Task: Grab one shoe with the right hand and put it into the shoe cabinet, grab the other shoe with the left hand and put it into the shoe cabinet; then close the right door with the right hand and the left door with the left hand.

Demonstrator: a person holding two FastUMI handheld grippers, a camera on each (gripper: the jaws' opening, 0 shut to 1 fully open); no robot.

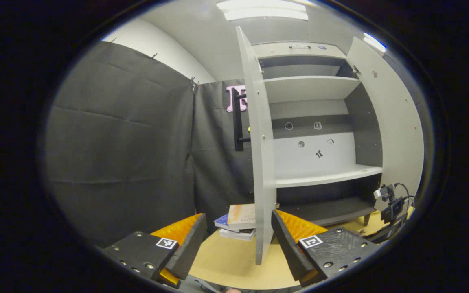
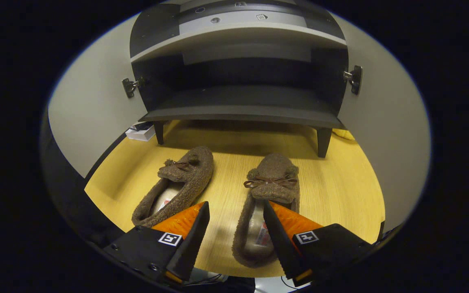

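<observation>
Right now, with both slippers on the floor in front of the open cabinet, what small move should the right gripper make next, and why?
Probably ease the right gripper forward and down over the right slipper's side wall, then close. It is open, with one finger above that slipper's opening and the other over bare floor. The cabinet's bottom shelf is free to take it.

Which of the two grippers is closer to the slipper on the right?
The right gripper. It is open directly over the right slipper, one finger at the slipper's opening. The left gripper is up by the cabinet's left door, its camera facing the shelves.
</observation>
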